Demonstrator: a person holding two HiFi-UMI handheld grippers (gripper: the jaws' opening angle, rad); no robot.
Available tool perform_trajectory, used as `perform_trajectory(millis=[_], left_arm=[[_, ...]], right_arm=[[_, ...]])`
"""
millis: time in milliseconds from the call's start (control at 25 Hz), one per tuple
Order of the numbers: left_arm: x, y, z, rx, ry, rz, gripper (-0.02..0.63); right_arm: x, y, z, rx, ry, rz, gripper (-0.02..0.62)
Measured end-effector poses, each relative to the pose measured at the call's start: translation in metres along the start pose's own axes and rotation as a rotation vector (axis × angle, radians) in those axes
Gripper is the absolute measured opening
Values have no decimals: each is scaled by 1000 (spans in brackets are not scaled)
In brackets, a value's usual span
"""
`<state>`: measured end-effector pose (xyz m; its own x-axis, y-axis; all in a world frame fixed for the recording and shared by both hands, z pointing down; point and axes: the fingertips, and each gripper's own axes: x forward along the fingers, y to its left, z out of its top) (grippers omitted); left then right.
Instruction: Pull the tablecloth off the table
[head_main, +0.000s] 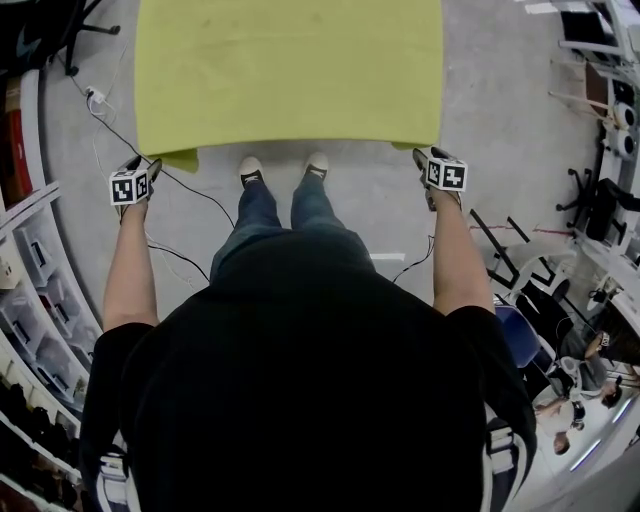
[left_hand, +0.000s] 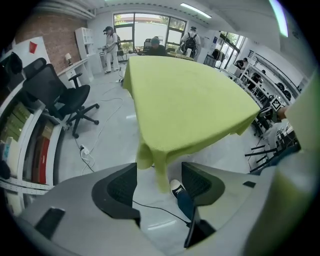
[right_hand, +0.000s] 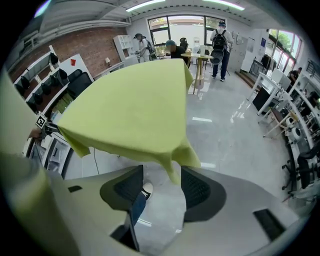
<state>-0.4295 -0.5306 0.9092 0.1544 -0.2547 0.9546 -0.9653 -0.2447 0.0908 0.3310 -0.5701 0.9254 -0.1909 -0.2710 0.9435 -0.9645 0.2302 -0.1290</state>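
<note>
Ahead of me, yellow-green tablecloth (head_main: 290, 70) covers whole table. Uneven pull could skew it or catch table edge. Floor (head_main: 390, 200) at my feet is open, shelves (head_main: 30, 260) close on left. My left tongs (left_hand: 159, 189) and right tongs (right_hand: 162, 189) are both wide, a hanging corner lined up between each pair, unpinched. Thin tips may slip. Cable (head_main: 195, 192) by my shoes could trip me.

Tablecloth corner (right_hand: 170, 161) between wide-apart gripper (right_hand: 162, 176) jaws

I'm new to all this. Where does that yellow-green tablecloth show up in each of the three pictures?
Head view: the tablecloth fills the top middle.
Left gripper view: it spreads across the centre, one corner dangling below the middle.
Right gripper view: it sits centre-left, one corner dangling near the middle.
Shared landmark: the person's white shoes, just below the cloth's near edge.
</note>
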Motion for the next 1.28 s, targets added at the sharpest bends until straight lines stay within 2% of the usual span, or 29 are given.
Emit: perform_trajectory(millis=[240, 440, 520, 720, 800, 960, 1280], left_arm=[[38, -9, 18, 49, -7, -14, 288], [54, -12, 14, 58, 8, -12, 281], [59, -15, 19, 52, -2, -12, 249], [64, -16, 23, 40, -29, -12, 122], [61, -17, 23, 35, -36, -9, 66], [55, -15, 17, 35, -42, -15, 35], [38, -16, 3, 59, -43, -1, 26]], right_arm=[[36, -17, 8, -22, 15, -19, 252], [54, -15, 9, -37, 23, -19, 245], [59, -17, 8, -42, 30, -19, 217], [65, -17, 4, -52, 32, -32, 80], [63, -18, 1, -47, 33, -33, 43], [63, -15, -9, -50, 43, -20, 25], [47, -7, -25, -80, 49, -34, 23]])
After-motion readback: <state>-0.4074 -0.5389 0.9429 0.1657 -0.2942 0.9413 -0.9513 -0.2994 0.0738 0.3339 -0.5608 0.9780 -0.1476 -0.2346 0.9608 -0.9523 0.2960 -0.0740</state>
